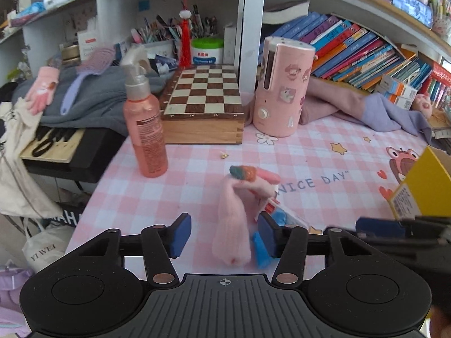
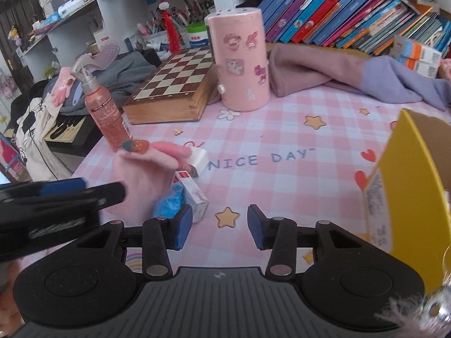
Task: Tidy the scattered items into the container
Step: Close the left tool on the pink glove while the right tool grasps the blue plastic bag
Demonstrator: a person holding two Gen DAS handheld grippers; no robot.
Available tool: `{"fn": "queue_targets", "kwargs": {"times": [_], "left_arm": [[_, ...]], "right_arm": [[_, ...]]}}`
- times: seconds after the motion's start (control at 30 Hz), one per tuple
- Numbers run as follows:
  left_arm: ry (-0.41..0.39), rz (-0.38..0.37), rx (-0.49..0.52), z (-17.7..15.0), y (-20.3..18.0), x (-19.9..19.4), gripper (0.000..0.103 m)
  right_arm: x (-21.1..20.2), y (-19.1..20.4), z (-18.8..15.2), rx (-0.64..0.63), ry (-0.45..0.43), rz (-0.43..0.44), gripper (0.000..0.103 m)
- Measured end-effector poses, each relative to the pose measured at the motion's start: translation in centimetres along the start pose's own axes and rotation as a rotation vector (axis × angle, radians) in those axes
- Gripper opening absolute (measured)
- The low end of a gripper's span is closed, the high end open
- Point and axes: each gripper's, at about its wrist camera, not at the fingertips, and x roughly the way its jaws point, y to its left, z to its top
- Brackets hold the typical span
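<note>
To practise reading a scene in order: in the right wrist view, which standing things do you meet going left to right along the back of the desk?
Pink spray bottle with grey trigger → wooden chessboard box → pink stickered cylinder → mauve folded cloth.

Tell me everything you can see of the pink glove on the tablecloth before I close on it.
The pink glove is fuzzy knit, lying flat on the checked tablecloth, cuff toward the left gripper, whose open jaws straddle the cuff. A strawberry decoration sits on its back. Its darker pink fingers point toward a white block. A blue crumpled thing and a small red-and-white box lie against its side.
</note>
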Motion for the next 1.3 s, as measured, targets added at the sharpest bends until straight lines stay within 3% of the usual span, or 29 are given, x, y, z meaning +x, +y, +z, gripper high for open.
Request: {"fn": "queue_targets", "kwargs": {"times": [0.13, 0.23, 0.3, 0.37, 0.67, 0.87, 1.1, 1.3], "left_arm": [[0.012, -0.018, 0.004, 0.9, -0.1, 2.3, 0.046], [0.033, -0.019, 0.012, 1.2, -0.2, 3.9, 0.037], [0.05, -0.026, -0.001, 1.2, 0.1, 4.5, 0.014], [0.043, -0.024, -0.024, 1.0, 0.8, 4.4, 0.011], [0.001, 0.008, -0.154, -0.7, 4.7, -1.3, 0.01], [0.024, 0.026, -0.221, -3.2, 5.7, -4.3, 0.01], [0.013, 0.05, -0.25, -4.2, 6.0, -6.5, 0.01], [-0.033, 0.02, -0.249, -3.8, 5.5, -7.8, 0.01]], "right_arm": [[1.0, 0.1, -0.2, -0.003, 0.036, 0.007, 0.04], [1.3, 0.2, -0.2, 0.003, 0.055, 0.025, 0.04], [1.4, 0.4, -0.1, 0.0, 0.059, 0.045, 0.039], [1.6, 0.8, 0.0, -0.001, 0.063, 0.065, 0.039], [4.0, 2.3, 0.2, 0.084, 0.149, 0.176, 0.033], [5.3, 2.8, 0.5, 0.126, 0.137, 0.131, 0.033], [6.3, 4.1, 0.4, 0.009, 0.106, 0.086, 0.026], [3.9, 4.4, -0.1, -0.052, 0.064, 0.096, 0.023]]}}
